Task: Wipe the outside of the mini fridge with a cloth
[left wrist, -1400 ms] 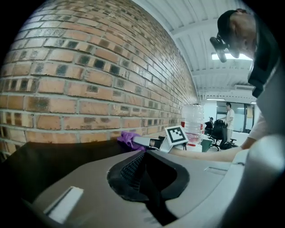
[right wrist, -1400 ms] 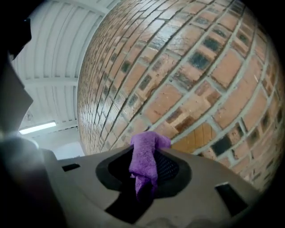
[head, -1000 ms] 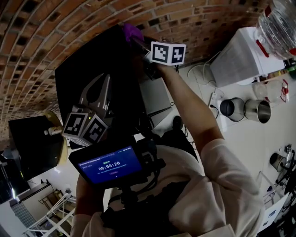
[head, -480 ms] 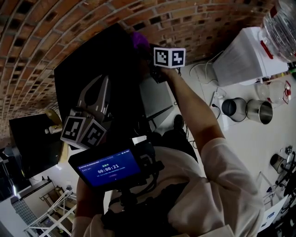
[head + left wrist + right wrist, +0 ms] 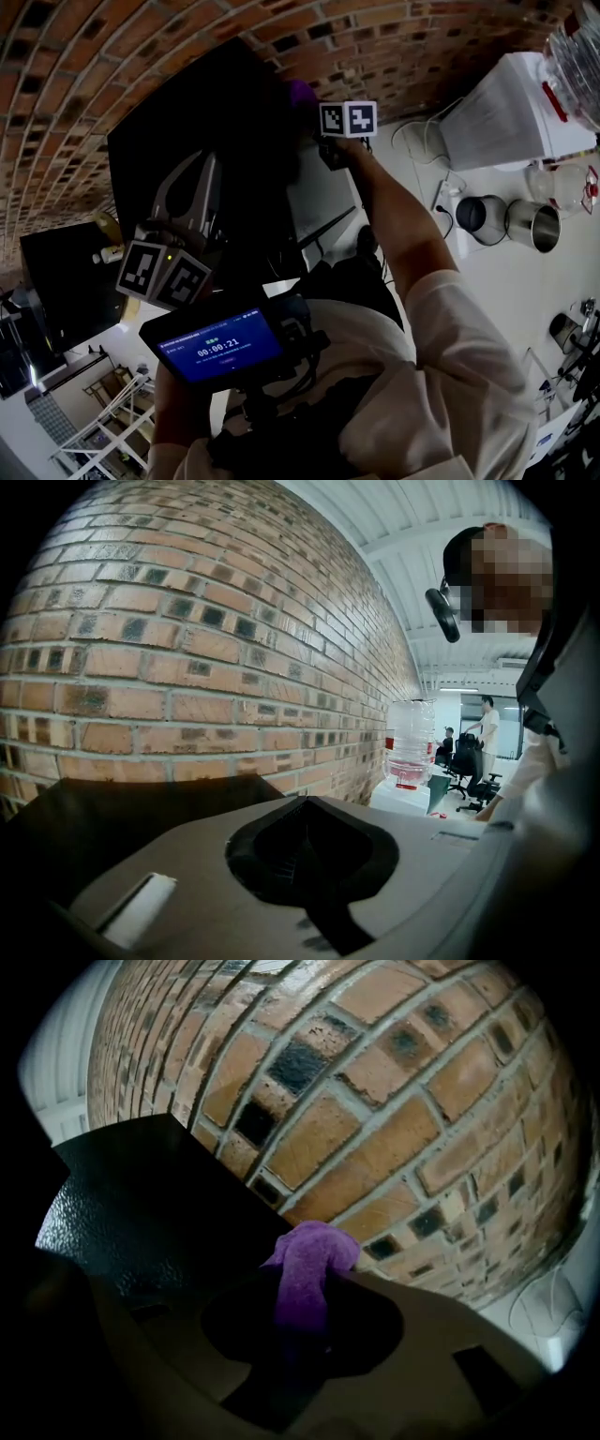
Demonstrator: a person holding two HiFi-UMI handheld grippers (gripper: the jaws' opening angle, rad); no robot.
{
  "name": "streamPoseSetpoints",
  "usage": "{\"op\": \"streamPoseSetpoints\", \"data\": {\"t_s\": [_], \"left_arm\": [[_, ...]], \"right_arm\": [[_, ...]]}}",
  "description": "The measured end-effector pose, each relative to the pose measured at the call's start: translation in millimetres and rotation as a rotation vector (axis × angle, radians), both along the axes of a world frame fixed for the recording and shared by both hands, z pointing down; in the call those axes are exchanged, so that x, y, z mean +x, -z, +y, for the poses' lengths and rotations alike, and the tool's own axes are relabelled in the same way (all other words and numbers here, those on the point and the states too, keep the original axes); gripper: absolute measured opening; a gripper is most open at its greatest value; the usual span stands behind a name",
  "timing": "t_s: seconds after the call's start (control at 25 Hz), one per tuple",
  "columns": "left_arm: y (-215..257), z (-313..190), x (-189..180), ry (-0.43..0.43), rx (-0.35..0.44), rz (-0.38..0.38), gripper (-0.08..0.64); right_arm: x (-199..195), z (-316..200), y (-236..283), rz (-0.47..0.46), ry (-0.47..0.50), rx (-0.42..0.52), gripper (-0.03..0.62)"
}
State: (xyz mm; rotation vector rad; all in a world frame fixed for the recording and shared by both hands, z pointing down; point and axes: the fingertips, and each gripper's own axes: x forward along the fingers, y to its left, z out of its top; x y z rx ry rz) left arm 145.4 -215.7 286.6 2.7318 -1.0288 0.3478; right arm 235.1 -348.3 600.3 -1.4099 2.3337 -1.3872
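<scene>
Brick wall (image 5: 112,75), 9 to 12 o'clock; white water dispenser (image 5: 506,122) bearing a clear bottle (image 5: 577,47), 2 o'clock; dark-lined steel pot (image 5: 483,217) and bright steel pot (image 5: 532,225) side by side, 3 o'clock.

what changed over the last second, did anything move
The right gripper, fingers shut on the purple cloth, moved lower along the mini fridge beside the brick wall. Nothing was picked up or let go. The left gripper stayed shut and still in front of the fridge.
</scene>
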Motion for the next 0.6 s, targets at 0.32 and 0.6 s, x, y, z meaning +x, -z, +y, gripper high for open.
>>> {"op": "streamPoseSetpoints", "data": {"t_s": [0.32, 0.6], "left_arm": [[0.2, 0.2, -0.1, 0.001, 0.0, -0.001, 0.004], [-1.5, -2.0, -6.0, 0.02, 0.001, 0.012, 0.004]], "right_arm": [[1.7, 1.0, -48.5, 0.116, 0.035, -0.076, 0.104], [22.0, 4.2, -63.6, 0.241, 0.011, -0.1, 0.104]]}}
